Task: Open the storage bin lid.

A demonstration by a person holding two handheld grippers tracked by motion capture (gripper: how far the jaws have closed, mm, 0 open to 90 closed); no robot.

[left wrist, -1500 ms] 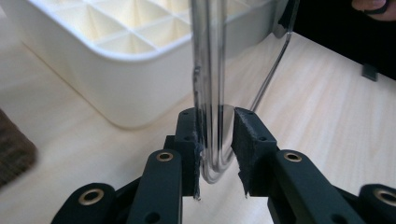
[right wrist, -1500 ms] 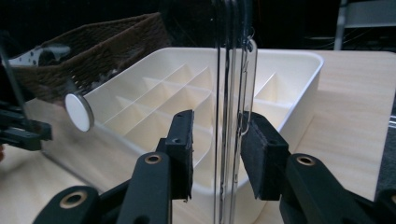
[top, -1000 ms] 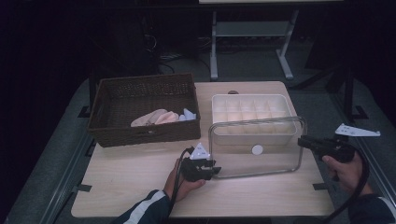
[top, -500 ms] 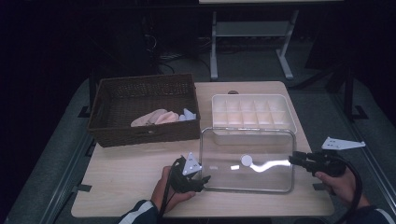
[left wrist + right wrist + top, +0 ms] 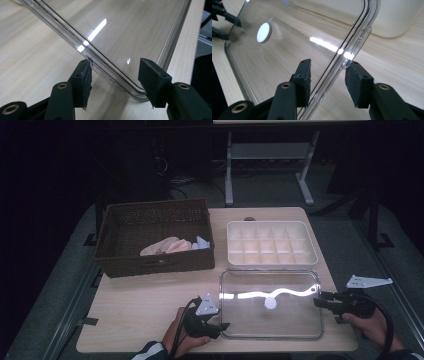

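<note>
Lid: clear, lying flat on the table at 6 o'clock of the white tray; white disc at its middle
Left gripper: jaws apart, astride the lid's near-left corner
Right gripper: jaws apart, astride the lid's right rim
Basket: at 9 o'clock of the tray; cloth inside

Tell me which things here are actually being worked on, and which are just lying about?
In use:
- clear lid
- left tongs at its corner, open
- right tongs at its edge, open
- white compartment tray, probably

Lying about:
- wicker basket
- cloths in it
</note>
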